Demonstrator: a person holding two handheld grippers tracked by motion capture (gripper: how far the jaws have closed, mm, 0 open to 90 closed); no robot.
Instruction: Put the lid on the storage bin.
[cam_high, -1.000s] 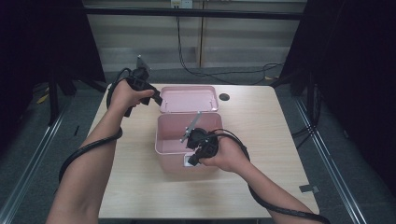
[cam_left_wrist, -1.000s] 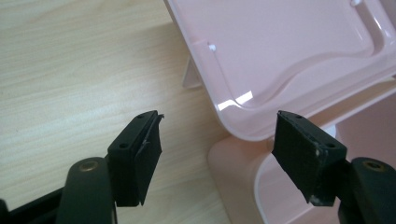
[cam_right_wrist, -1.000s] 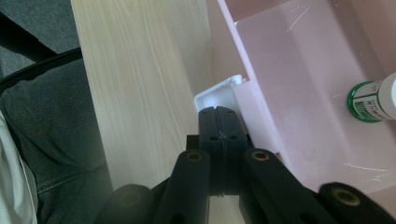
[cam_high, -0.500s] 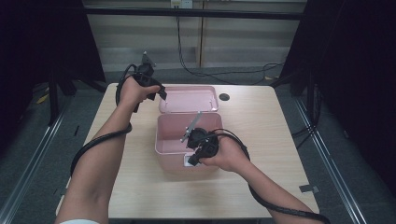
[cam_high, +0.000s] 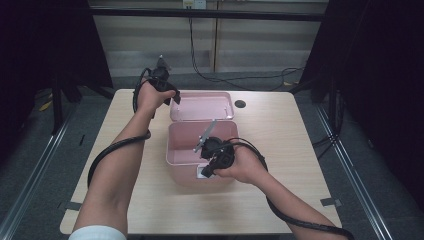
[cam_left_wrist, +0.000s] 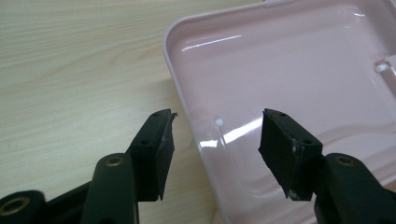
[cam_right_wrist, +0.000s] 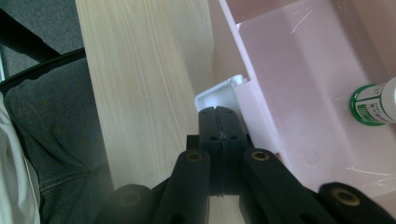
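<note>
Lid (cam_high: 202, 106) is the target — pink, lying flat on the table (cam_high: 300, 150) just behind the open pink box (cam_high: 180, 150), long axis running across the table.

High view: left gripper (cam_high: 172, 97) sits at the lid's left short end, forearm stretched forward from the bottom-left, wrist bent so the jaws point right along the lid. Left hand is the nearer one by far. Right gripper (cam_high: 206, 170) is at the box's front wall, hand resting low beside it, cable looping off to the right.

Left gripper view: lid (cam_left_wrist: 299, 84) shows its glossy inner face up. Jaws are spread and have just been closing; the rim at the lid's corner runs up between the two pads (cam_left_wrist: 159, 144), one pad over the wood, the other over the lid's inside. No contact yet — my read is the pinch lands on that rim if the hand holds its line.

Right gripper view: jaws pressed together, tips against a white latch tab (cam_right_wrist: 219, 93) on the box wall (cam_right_wrist: 261, 107); cannot tell whether anything is nipped. A green-capped bottle (cam_right_wrist: 373, 105) lies inside the box.
</note>
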